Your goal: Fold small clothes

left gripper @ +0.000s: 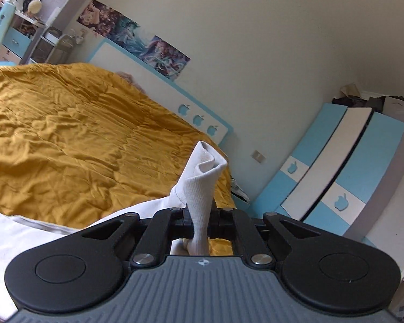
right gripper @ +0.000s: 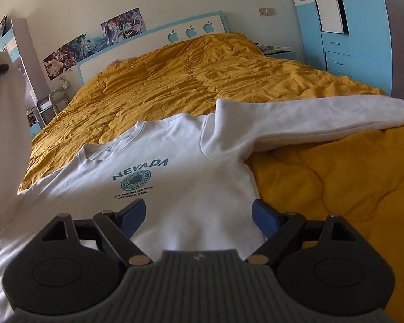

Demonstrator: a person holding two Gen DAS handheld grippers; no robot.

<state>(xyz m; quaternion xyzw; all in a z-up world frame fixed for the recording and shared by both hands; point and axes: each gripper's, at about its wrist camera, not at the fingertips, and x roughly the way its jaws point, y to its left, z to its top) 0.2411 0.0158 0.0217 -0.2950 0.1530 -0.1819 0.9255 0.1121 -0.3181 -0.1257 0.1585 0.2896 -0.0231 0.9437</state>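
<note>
Left wrist view, from its left edge: cluttered shelves [left gripper: 32, 8] in the far corner, then a mustard quilt [left gripper: 80, 140] across the bed, a strip of posters [left gripper: 132, 36] above a white headboard [left gripper: 159, 91] with apple cut-outs, and a blue and white wardrobe [left gripper: 344, 167] at far right. Low in this view, only a white slice of the sweatshirt [left gripper: 35, 231] on the quilt, no print visible. Left gripper [left gripper: 201, 216] clamped narrow on the ribbed cuff [left gripper: 202, 188] of one sleeve, cuff standing up out of the jaws, folded over at its tip, lifted clear of the quilt.

Right wrist view, from its left edge: that raised sleeve as a blurred white band [right gripper: 2, 140] running up to a dark gripper part at the upper left corner. Next, the sweatshirt body [right gripper: 191, 177] flat and face up on the quilt [right gripper: 336, 188], blue "NEVADA" print [right gripper: 140, 171] and round emblem legible, neckline toward the headboard [right gripper: 148, 40]. Other sleeve [right gripper: 309, 118] stretched out to the right across the quilt. Right gripper [right gripper: 198, 216] spread wide, blue pads [right gripper: 133, 216] either side of the lower sweatshirt body, gripping nothing; touching the cloth or not, cannot tell. Wardrobe [right gripper: 350, 27] seen upright here, drawers showing.
</note>
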